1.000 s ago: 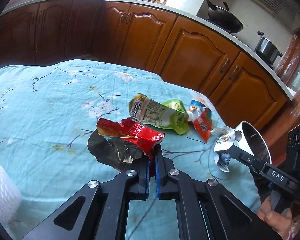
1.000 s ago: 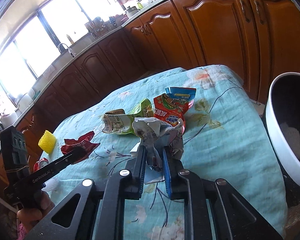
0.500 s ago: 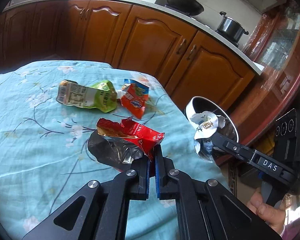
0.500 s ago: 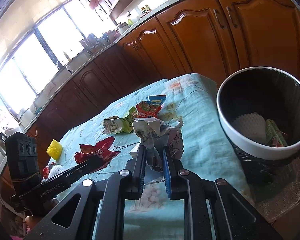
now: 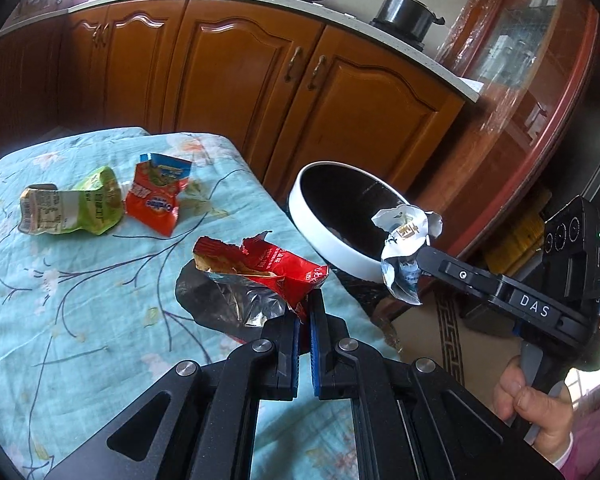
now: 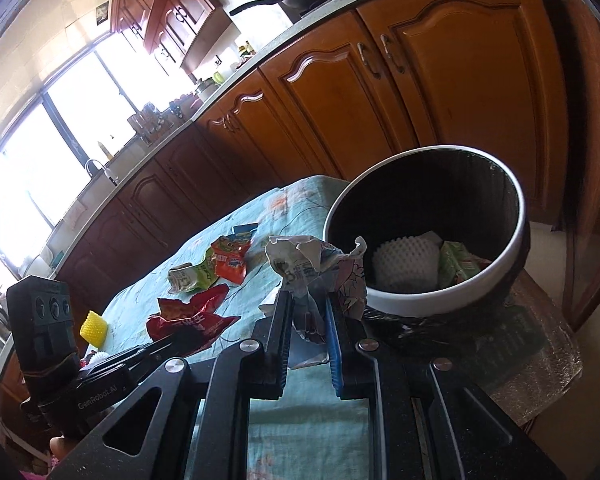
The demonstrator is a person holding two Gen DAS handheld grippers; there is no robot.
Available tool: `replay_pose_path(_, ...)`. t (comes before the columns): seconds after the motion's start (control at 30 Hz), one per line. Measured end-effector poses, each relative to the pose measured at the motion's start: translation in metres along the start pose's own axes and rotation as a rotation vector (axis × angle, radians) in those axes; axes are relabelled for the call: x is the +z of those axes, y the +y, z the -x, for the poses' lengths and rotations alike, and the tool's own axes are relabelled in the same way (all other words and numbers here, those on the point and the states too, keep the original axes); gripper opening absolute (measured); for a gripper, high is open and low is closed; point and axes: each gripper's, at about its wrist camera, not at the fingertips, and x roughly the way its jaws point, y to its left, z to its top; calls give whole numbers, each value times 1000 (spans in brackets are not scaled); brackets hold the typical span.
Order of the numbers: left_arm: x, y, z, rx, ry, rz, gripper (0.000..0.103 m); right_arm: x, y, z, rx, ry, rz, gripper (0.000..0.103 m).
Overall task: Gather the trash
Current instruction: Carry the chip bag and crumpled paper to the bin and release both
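Beside the table's far corner, a white-rimmed bin (image 6: 452, 300), now large in both views where a second ago only its edge showed past the blue cloth (image 5: 80, 300). Swung toward it with both loads since then; the right wrist view now looks down into the opening, at a white foam net (image 6: 406, 266) and a green packet (image 6: 460, 266) already inside. Means the carry is nearly over and the drop is next, judging by how close the rim sits.

Right gripper (image 6: 309, 308): jaws part-way open, held apart by a crumpled white wrapper (image 6: 312, 268) pinched between them, the wad bulging above the fingertips. Seen from the left view, wrapper (image 5: 406, 248) poised at the near rim of the bin (image 5: 332, 248), over its edge rather than its middle; hard to tell whether fully over the opening.

Left gripper (image 5: 305, 308): jaws pressed almost together on a corner of a torn red bag (image 5: 268, 268), silver lining hanging below, above the cloth near the table edge and short of the bin.

Left behind on the cloth: a green pouch (image 5: 72, 208) and an orange packet (image 5: 156, 196), touching side by side, well apart from both grippers. Also a yellow foam net (image 6: 93, 326) at the near end, in the right view only. Two pieces in hand, at least three more to fetch.
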Motion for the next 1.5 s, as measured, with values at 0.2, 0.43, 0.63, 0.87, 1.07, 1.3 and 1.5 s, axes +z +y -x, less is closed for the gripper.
replay_pose_path(0.2,12,-19,-22,-20,12,-31,2,8,-18,9,-23,-27,-26,16)
replay_pose_path(0.43,28,-40,-48,-42,28,-72,2,17,-37,13,-47,-47,-44,16)
replay_pose_path(0.63,43,-54,-72,-55,42,-94,3,27,-50,12,-65,-59,-52,16)
replay_pose_path(0.87,60,-64,-104,-50,65,-110,3,38,-65,7,-94,-61,-62,16)
replay_pose_path(1.07,69,-70,-132,-46,99,-119,3,46,-72,-3,-122,-45,-52,16)
replay_pose_path(1.3,76,-74,-154,-39,115,-133,3,55,-83,-12,-137,-31,-48,16)
replay_pose_path(1.5,80,-71,-167,-16,144,-111,16,59,-93,-22,-146,-6,-63,21)
